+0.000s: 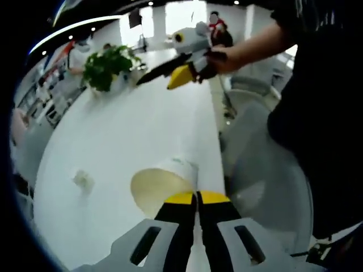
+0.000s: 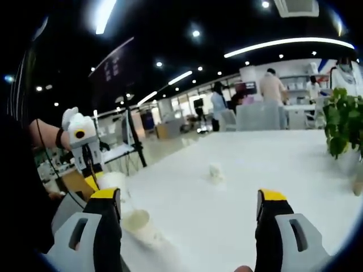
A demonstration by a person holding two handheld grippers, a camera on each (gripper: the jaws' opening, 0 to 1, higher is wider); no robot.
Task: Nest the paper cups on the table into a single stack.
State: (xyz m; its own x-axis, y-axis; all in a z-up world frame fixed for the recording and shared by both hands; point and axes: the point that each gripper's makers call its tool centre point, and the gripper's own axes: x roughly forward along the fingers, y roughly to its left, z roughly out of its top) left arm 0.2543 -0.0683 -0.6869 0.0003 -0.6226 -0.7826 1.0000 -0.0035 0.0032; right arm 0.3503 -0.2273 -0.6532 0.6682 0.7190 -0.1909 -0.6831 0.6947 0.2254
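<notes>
A: Quickly, left gripper (image 1: 197, 198) first — state?
B: Jaws pressed together on the rim of a paper cup (image 1: 164, 182), which lies on its side on the white table (image 1: 125, 136), mouth facing the camera. Yellow tips sit right at the cup's edge, near the table's right border.
A: Right gripper?
B: In the left gripper view the right gripper (image 1: 161, 76) is held up over the far part of the table in a person's hand (image 1: 224, 59), jaws apart, nothing between them. In its own view the right gripper (image 2: 190, 204) has its jaws spread wide, bare tabletop between.
A: Cups in the right gripper view?
B: A pale cup lies low beside the left jaw, with the left gripper (image 2: 91, 181) just beside it — blurry, so probably the same cup, can't confirm.
A: Anything else?
B: A small crumpled white scrap (image 1: 83, 180) lies left of the cup, apart from it. A potted green plant (image 1: 108, 67) stands at the table's far end. People (image 2: 272, 88) stand in the background.
</notes>
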